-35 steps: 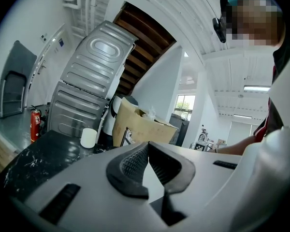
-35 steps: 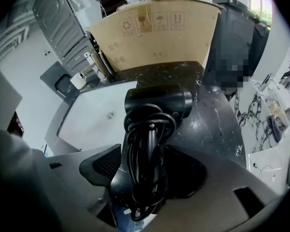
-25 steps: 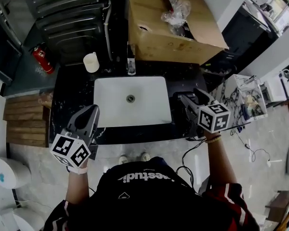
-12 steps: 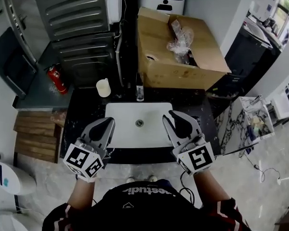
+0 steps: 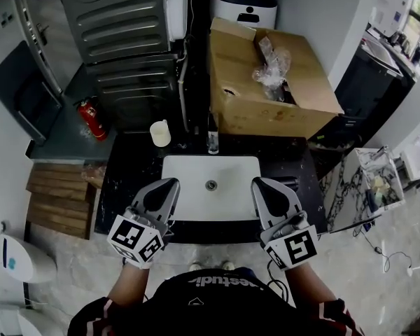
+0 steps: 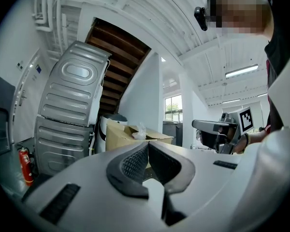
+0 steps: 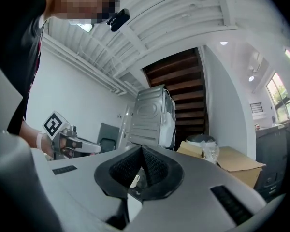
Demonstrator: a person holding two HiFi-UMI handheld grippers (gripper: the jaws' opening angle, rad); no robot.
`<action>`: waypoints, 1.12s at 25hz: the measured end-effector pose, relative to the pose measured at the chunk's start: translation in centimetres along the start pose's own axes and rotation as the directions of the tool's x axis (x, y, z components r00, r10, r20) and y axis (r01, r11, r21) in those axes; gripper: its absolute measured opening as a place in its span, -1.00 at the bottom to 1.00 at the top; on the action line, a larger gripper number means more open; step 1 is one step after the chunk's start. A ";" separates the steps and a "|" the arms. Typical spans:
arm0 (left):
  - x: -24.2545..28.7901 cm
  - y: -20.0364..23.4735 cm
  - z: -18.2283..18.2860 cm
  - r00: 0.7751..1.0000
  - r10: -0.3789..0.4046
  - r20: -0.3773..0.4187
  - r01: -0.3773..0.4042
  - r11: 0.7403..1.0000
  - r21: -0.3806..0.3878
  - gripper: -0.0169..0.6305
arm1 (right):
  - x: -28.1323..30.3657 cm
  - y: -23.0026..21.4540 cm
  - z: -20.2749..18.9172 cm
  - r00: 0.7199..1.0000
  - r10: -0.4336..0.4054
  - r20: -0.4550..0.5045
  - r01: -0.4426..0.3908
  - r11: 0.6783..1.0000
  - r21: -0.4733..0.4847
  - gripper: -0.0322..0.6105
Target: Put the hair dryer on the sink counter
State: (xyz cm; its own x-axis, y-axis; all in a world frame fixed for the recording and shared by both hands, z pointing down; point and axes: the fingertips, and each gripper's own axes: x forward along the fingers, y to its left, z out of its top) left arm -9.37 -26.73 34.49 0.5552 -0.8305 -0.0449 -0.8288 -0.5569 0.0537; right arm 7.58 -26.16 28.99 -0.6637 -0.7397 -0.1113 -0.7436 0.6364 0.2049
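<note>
On the black sink counter (image 5: pixel 129 166), just right of the white basin (image 5: pixel 210 187), lies a dark shape (image 5: pixel 289 183) that I take for the hair dryer; my right gripper partly hides it. The right gripper (image 5: pixel 260 183) hovers over the basin's front right corner, shut with nothing between its pads (image 7: pixel 141 151). Over the front left corner, my left gripper (image 5: pixel 169 185) is also shut and empty (image 6: pixel 147 146). Neither gripper touches the dark shape.
A cream cup (image 5: pixel 159 133) and the faucet (image 5: pixel 212 142) stand behind the basin. An open cardboard box (image 5: pixel 269 82) sits behind the counter at the right, a grey ribbed appliance (image 5: pixel 122 19) and a red fire extinguisher (image 5: pixel 92 117) at the left. Wooden planks (image 5: pixel 59 198) lie left of the counter.
My right gripper has drawn back from the counter right of the basin to the basin's front, and its jaws have closed. The left gripper has drifted in toward the basin.
</note>
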 end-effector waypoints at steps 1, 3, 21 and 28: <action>0.1 0.0 -0.1 1.000 -0.003 -0.001 0.003 1.000 0.000 -0.90 | -0.1 -0.2 -0.1 1.000 -0.003 -0.003 0.003 1.000 0.007 -0.79; 0.2 -0.1 -0.1 1.000 -0.004 0.001 0.004 1.000 -0.002 -0.90 | -0.1 -0.6 -0.2 1.000 -0.013 -0.004 0.013 1.000 0.025 -0.79; 0.3 -0.4 -1.1 1.000 -0.011 -0.017 0.010 0.999 -0.041 -0.90 | -0.4 -1.3 -1.5 0.998 -0.053 -0.039 0.056 0.996 0.067 -0.79; 0.2 -0.9 -1.8 0.999 -0.029 -0.016 0.027 0.995 -0.095 -0.90 | -0.4 -1.1 -2.3 0.997 -0.050 -0.058 0.055 0.995 0.081 -0.79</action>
State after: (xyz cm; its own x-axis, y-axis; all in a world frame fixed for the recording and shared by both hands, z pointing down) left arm -8.41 -26.44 36.21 0.5801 -0.8140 -0.0305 -0.8030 -0.5777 0.1467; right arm 8.83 -27.06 31.02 -0.6196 -0.7822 -0.0652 -0.7831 0.6103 0.1195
